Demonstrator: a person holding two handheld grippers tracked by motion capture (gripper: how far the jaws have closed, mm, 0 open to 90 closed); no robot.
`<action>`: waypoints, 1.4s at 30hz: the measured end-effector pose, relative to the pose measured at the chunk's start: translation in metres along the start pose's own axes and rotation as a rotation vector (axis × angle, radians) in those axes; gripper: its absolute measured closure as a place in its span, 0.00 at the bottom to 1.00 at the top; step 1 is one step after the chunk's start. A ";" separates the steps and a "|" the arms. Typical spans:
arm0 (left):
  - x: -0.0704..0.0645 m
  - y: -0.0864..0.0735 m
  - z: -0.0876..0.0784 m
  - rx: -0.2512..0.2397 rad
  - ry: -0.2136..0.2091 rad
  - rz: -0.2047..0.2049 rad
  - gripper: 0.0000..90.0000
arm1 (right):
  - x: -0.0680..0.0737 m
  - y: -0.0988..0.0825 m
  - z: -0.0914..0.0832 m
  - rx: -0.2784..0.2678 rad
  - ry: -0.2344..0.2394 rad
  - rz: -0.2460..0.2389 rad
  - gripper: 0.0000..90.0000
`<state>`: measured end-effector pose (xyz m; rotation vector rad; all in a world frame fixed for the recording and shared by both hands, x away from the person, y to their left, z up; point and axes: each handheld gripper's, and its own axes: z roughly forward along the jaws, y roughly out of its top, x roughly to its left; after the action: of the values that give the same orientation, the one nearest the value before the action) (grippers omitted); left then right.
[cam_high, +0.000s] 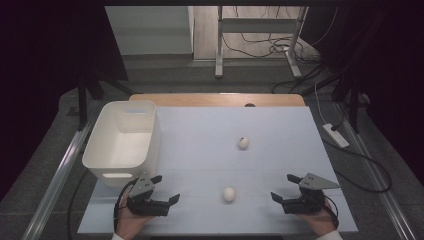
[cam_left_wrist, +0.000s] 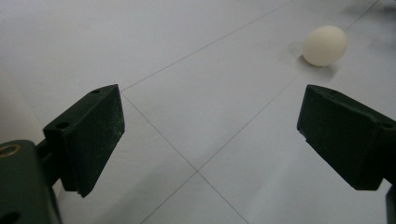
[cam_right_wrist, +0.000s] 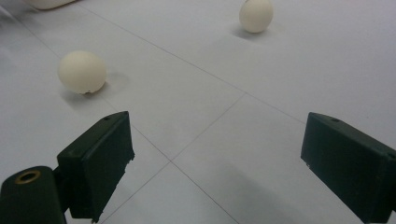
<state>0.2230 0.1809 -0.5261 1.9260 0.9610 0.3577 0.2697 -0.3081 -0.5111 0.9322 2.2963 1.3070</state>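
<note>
White bin (cam_high: 122, 142) at table's (cam_high: 280, 125) left edge; cables (cam_high: 260, 47) on floor beyond.

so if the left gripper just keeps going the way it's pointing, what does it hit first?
Probably the near egg. The left gripper, jaws open and empty, points across the white mat toward it, though in the left gripper view that egg sits right of centre, so it might slip past.

The dark mark on the far egg (cam_high: 243, 143) is too small to identify, possibly a crack. The bin (cam_right_wrist: 46, 3) is cut off at the right gripper view's top edge.
</note>
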 end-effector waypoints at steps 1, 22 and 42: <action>0.000 0.000 -0.001 -0.002 -0.002 -0.001 0.09 | -0.001 0.000 0.000 0.005 -0.002 0.000 0.10; -0.005 0.002 -0.001 0.000 -0.004 0.005 0.09 | -0.002 -0.001 0.002 0.006 0.000 0.021 0.10; -0.002 0.007 -0.002 -0.013 0.002 0.004 0.10 | 0.000 -0.003 -0.002 0.007 -0.009 0.028 0.11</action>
<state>0.2237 0.1790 -0.5185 1.9170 0.9538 0.3677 0.2674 -0.3101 -0.5123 0.9743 2.2908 1.3040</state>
